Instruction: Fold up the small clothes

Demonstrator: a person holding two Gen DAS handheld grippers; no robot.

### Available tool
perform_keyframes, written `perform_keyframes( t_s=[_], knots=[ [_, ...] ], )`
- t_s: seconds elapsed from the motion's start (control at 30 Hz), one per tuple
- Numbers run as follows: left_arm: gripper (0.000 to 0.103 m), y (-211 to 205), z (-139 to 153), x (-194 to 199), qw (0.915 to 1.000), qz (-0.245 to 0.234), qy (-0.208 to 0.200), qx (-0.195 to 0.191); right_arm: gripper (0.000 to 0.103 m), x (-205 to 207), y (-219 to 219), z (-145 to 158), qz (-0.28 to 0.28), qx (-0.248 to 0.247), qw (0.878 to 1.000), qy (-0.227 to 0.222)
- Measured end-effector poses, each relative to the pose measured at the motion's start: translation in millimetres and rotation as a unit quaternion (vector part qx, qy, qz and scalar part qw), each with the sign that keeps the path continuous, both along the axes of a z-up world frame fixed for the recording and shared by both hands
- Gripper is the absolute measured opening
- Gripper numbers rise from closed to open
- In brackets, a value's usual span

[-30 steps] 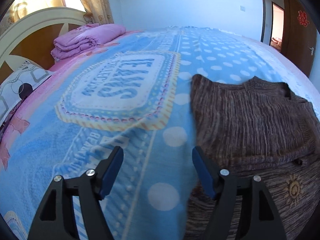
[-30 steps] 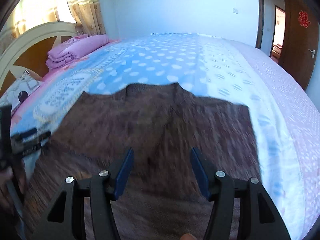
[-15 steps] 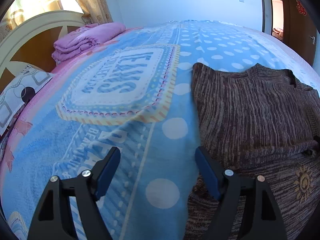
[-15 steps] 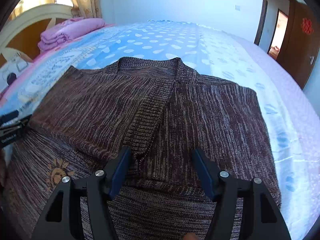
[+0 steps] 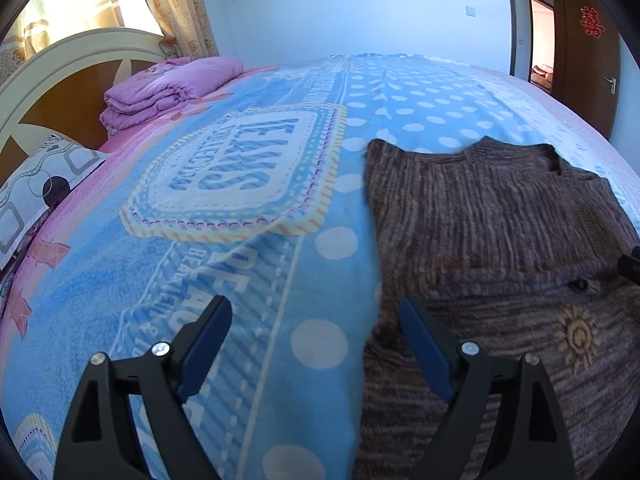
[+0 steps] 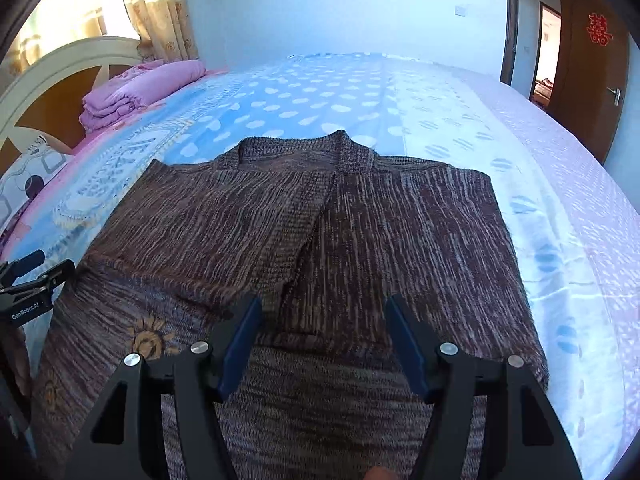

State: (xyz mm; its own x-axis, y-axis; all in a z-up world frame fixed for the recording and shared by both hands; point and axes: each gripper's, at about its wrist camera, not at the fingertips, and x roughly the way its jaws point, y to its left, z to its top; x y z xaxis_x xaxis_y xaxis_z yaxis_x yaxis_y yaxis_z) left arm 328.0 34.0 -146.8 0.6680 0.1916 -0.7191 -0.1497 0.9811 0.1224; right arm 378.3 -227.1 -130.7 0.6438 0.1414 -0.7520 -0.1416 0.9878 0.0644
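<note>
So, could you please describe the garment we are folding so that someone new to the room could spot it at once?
Start at the bed with the blue polka-dot blanket and the cream headboard. The brown knitted cardigan lies flat on that blanket. Unlike the folded pink bedding by the headboard, it is dark, striped and open-fronted, with small yellow suns stitched on.

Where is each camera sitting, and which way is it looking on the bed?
Left wrist view: sits on the left tongs, angled down at the blue bedspread and the brown cardigan edge; its open tongs show.
Right wrist view: sits on the right tongs, above the cardigan's middle; open tongs and a fingertip show.
Both share the cardigan, pink folded quilt, headboard and door.
</note>
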Motion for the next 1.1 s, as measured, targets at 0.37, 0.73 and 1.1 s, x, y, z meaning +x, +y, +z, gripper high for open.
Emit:
perform_keyframes(
  t_s=[0.37, 0.73, 1.1],
  knots=[
    [0.089, -17, 18, -33, 0.9993, -0.035, -0.013, -0.005, 0.065, -28, -8, 3, -0.002, 0.012, 1.000, 0.004],
    [0.089, -36, 20, -69, 0.9975, -0.068, -0.013, -0.014, 0.065, -69, -14, 9, 0.008, 0.009, 1.000, 0.009],
    [0.089, -42, 17, -121, 0.9954, -0.095, -0.006, -0.010, 0.065, -118, -21, 8, 0.015, 0.014, 0.999, 0.025]
  ],
)
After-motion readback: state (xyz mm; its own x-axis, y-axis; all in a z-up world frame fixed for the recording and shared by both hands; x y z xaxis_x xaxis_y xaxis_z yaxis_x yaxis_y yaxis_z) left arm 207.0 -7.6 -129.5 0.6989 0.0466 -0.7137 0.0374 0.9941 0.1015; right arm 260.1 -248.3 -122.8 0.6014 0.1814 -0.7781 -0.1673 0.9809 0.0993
